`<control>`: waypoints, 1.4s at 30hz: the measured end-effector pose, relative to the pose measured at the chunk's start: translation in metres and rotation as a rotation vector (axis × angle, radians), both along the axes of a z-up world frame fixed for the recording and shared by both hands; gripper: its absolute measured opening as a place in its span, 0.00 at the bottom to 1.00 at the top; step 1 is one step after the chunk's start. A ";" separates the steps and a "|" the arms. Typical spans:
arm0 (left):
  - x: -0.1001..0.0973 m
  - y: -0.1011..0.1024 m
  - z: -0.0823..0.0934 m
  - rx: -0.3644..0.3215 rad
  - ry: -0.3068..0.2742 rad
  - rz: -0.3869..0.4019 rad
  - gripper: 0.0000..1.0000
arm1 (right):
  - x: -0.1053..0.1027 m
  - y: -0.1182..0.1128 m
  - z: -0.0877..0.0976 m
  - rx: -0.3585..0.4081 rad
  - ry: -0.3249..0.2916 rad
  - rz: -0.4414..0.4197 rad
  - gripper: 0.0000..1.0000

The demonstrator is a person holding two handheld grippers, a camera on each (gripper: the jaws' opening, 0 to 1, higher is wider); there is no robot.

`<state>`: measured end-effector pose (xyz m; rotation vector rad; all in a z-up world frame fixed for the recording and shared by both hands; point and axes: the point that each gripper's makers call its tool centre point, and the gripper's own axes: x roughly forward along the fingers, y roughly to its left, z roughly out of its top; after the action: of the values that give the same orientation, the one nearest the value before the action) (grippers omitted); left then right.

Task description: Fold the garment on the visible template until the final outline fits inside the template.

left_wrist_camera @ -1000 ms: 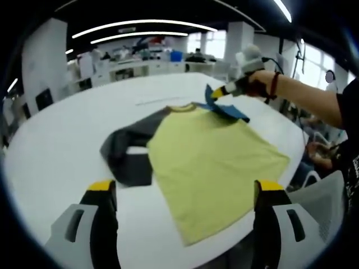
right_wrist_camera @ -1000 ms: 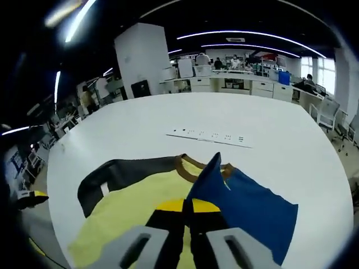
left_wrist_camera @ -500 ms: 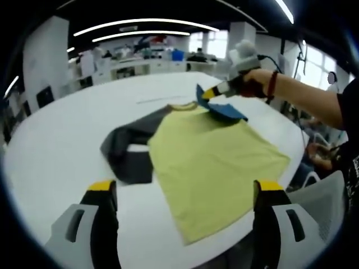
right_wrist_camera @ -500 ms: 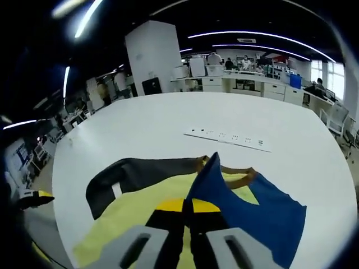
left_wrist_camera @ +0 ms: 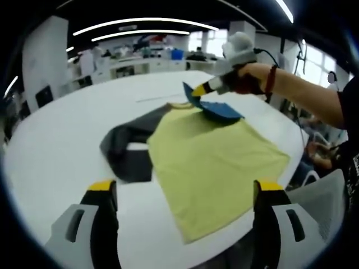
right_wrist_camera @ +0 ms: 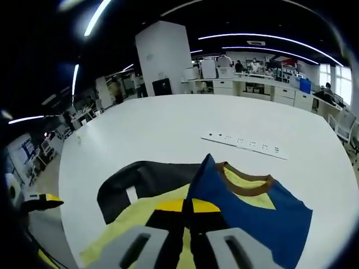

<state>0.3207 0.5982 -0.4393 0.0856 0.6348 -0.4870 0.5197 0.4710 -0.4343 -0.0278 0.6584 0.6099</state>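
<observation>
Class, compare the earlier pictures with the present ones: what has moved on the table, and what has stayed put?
The right tongs, shut on the blue sleeve, have carried it further across the yellow shirt towards the collar. The left tongs stay open and back from the shirt; the dark sleeve and the shirt's body lie as before.

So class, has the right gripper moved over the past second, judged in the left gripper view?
Yes. The right gripper, shut on the blue sleeve, has carried it leftward across the shirt, past the collar.
</observation>
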 end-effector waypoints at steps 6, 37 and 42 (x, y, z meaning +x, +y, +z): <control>0.000 0.002 0.000 0.004 0.002 0.003 0.97 | -0.008 0.013 0.000 -0.004 -0.002 0.036 0.00; -0.004 0.002 -0.006 0.007 0.016 -0.001 0.96 | -0.045 0.064 -0.015 0.053 0.067 0.154 0.00; -0.005 0.002 -0.007 0.004 0.016 0.001 0.96 | -0.052 0.074 -0.029 0.069 0.102 0.155 0.00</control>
<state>0.3158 0.6003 -0.4463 0.0851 0.6517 -0.4859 0.4674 0.5452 -0.4631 0.0173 0.7383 0.7868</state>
